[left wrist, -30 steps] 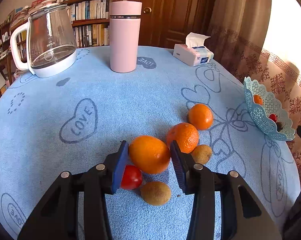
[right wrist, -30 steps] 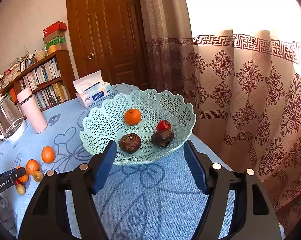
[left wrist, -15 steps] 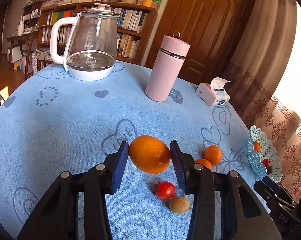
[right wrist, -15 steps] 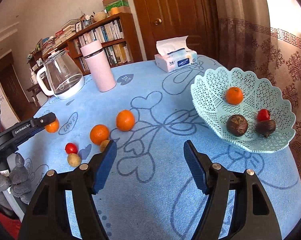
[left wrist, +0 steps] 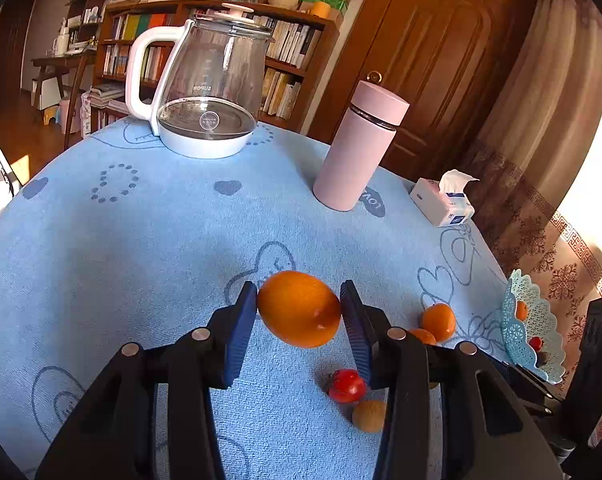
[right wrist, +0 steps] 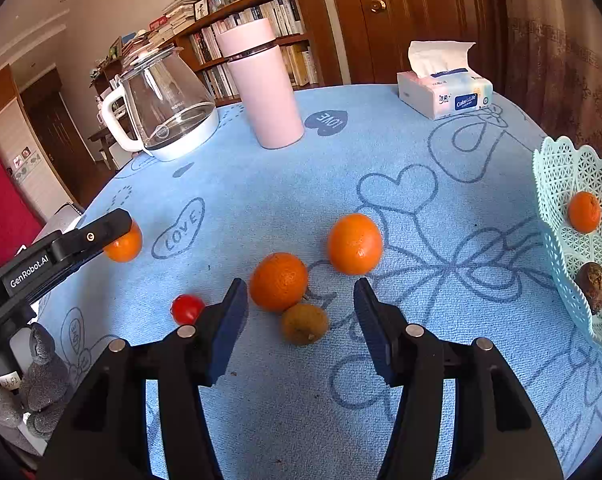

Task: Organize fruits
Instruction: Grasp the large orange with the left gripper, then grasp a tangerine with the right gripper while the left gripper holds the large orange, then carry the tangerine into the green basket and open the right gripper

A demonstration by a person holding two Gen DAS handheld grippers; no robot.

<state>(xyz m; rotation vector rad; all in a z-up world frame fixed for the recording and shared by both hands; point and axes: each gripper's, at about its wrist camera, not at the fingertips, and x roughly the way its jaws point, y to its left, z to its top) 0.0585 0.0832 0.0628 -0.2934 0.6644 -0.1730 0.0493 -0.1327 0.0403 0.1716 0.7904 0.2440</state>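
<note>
The left gripper [left wrist: 299,310] pinches a large orange [left wrist: 299,308] between both pads and holds it in the air above the blue tablecloth [left wrist: 141,240], with a cherry tomato [left wrist: 347,386] and a brown fruit [left wrist: 368,415] lying below it. The right gripper [right wrist: 301,312] holds nothing; its jaws have just been closing and stand partly spread, a small brown fruit [right wrist: 304,324] and a tangerine [right wrist: 278,281] on the cloth between them, untouched. The mint basket [right wrist: 561,200] stands well apart from that tangerine, at the table's edge.
</note>
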